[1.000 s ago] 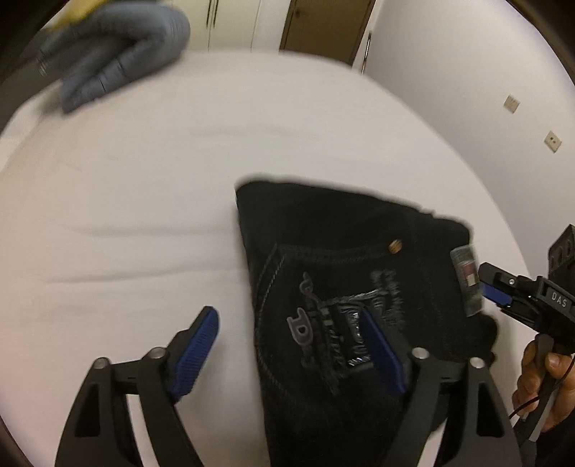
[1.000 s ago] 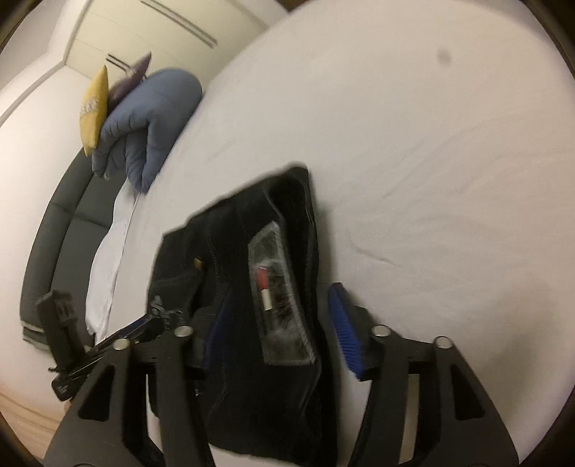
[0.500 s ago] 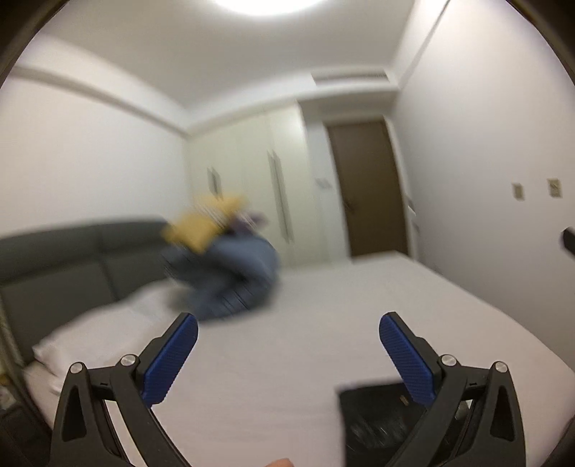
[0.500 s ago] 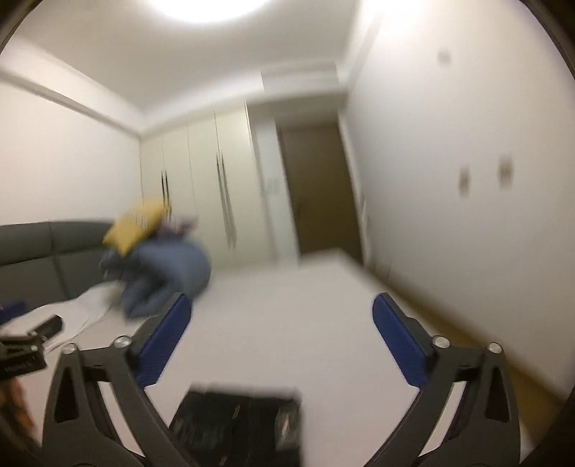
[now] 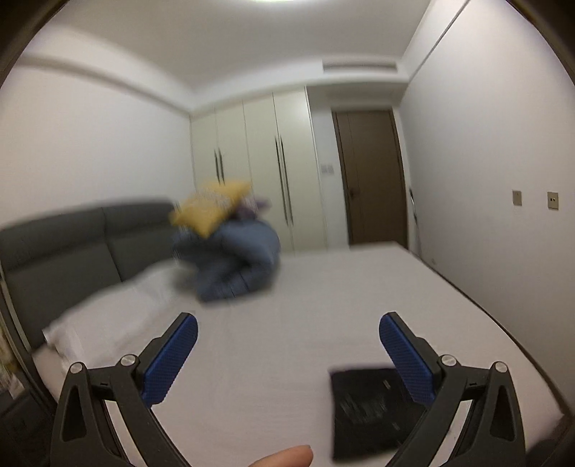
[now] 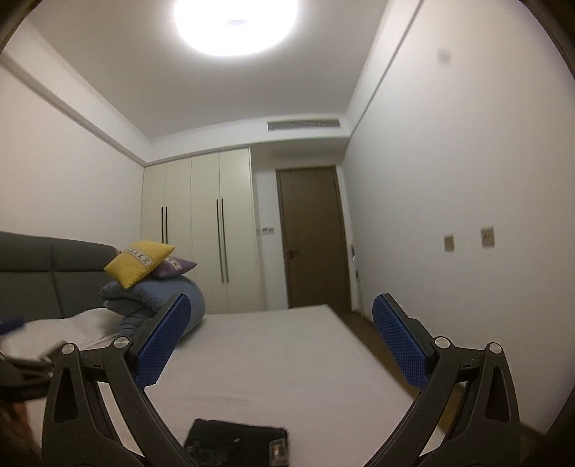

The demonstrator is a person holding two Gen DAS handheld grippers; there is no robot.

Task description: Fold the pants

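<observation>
Two grippers: we see the left gripper and the right gripper both spread wide, each with nothing between its blue pads; their jaws have just been opening, and no cloth is caught in either.
Left gripper: we see it raised above the bed, aimed slightly downward toward the far wall.
Right gripper: we see it raised above the bed too, aimed level at the door.
Fingertip: one shows at the bottom edge of the left view.
Pants: one black folded bundle lies flat on the bed, near the front edge, touching neither gripper; in the left view it sits partly behind the right-hand finger.
Bed: one white sheet, smooth, filling the lower part of both views.
Headboard: one grey padded headboard at the left end of the bed.
Bedding: one blue rolled duvet on the bed by the headboard, with two cushions stacked on it, one yellow, one purple.
Pillow: one white on the bed beside the headboard.
Room: one wardrobe beyond the bed, one ceiling light, two wall plates right of the bed.
</observation>
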